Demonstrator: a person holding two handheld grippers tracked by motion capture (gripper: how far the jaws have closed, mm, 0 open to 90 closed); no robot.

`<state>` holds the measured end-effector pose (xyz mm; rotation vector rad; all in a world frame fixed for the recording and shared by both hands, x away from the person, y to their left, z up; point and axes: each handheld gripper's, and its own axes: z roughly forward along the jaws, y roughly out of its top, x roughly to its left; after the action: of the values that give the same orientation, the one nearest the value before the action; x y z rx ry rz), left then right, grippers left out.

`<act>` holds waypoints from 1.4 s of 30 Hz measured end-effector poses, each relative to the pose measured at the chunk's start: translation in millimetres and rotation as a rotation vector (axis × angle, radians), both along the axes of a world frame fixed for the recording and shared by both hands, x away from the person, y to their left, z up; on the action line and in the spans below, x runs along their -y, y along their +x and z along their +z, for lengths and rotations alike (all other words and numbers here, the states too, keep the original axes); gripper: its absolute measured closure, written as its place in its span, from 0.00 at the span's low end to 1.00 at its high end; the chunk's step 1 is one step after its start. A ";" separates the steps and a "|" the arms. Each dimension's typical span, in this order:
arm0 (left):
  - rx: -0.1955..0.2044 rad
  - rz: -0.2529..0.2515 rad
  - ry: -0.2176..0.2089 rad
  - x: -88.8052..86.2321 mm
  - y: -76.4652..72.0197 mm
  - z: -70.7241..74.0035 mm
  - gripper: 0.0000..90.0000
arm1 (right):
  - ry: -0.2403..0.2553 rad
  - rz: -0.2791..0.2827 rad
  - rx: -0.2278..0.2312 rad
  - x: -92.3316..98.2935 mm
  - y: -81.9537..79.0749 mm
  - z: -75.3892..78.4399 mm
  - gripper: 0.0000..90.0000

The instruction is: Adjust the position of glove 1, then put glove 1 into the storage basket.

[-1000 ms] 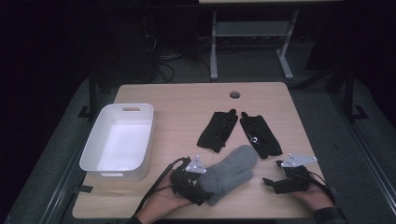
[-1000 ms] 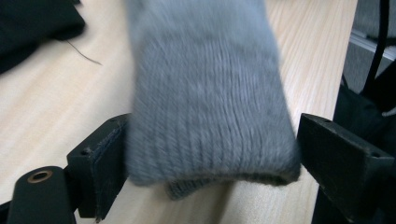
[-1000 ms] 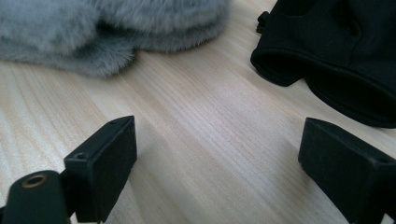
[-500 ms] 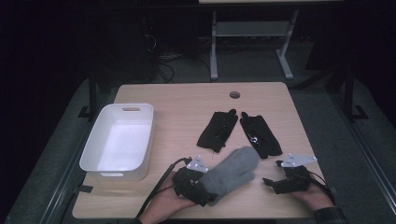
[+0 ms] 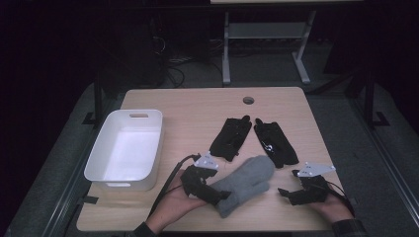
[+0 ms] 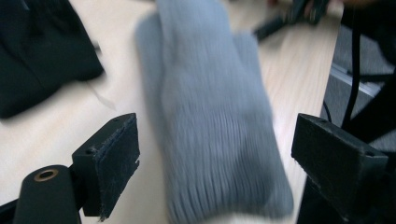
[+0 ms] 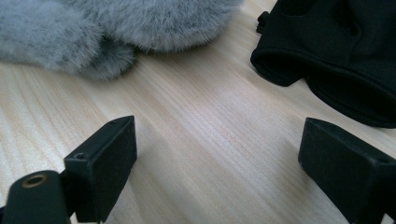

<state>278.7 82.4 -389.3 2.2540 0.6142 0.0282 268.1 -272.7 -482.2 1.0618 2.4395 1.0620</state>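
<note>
A grey knit mitten (image 5: 245, 183) lies on the wooden table (image 5: 197, 113) near its front edge, cuff toward the person. My left gripper (image 5: 216, 191) is at the cuff end, open, with the mitten (image 6: 210, 107) lying between its spread jaws. My right gripper (image 5: 289, 183) rests to the right of the mitten, open over bare wood (image 7: 215, 140). Its view has the mitten's fuzzy edge (image 7: 93, 32) at upper left and a black glove (image 7: 341, 56) at upper right. Two black gloves (image 5: 231, 137) (image 5: 275, 142) lie behind the mitten.
A white plastic bin (image 5: 106, 170) stands at the table's left side with nothing in it. A round cable hole (image 5: 248, 100) is near the far edge. Table legs and cables sit on the dark floor beyond.
My left gripper has shifted slightly at the mitten's cuff end; its view is blurred. The mitten, gloves and right gripper stay about where they were.
</note>
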 end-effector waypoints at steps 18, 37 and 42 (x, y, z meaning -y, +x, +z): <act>-0.083 -0.064 0.005 53.2 65.0 -32.8 0.14 | 0.001 0.000 0.001 0.1 0.1 0.0 0.12; -0.204 -0.078 0.045 53.8 81.6 -71.3 0.14 | 0.000 0.000 0.000 0.0 0.1 0.0 0.13; -0.259 -0.142 0.012 52.1 82.3 -72.0 0.35 | 0.000 0.000 0.000 0.0 0.1 -0.1 0.13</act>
<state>361.0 30.3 -461.3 2.3257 0.5878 -0.3363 268.2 -272.7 -482.3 1.0616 2.4395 1.0623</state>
